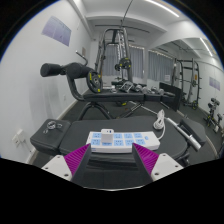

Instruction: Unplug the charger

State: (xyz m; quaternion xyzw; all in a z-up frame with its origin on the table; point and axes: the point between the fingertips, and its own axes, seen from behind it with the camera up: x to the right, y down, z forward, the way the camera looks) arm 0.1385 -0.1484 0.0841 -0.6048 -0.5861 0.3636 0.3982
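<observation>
The gripper (110, 163) is low, at 6 o'clock. Its two pink pads (76, 160) stand wide apart, and nothing is squeezed between them. The fingers hold nothing right now.

Just ahead of the fingers, toward 12 o'clock from them, a white power strip (112, 141) lies flat on a dark table (60, 145). It has a row of holes with small blue-green marks. A white lump sits on the strip toward its 9 o'clock end (101, 139). I think that lump is the charger, plugged in, but it is too small to be sure.

At 3 o'clock from the strip there is a white cable (158, 125) going up and away along the table. At 9 o'clock from the strip there is a dark round thing (52, 127) on the table; I cannot tell what it is.

Beyond the table, a gym machine (95, 80) with a black padded arm stands at about 11 o'clock, and more gym gear stands at 2 o'clock.

So how far along is the job? It looks like it has hardly begun. The charger seems to be in the strip, and the fingers are not touching it. What is left: move the fingers forward around the charger, close them on it, and pull it straight out. The strip may lift or slide when pulled, since nothing seems to hold it down.
</observation>
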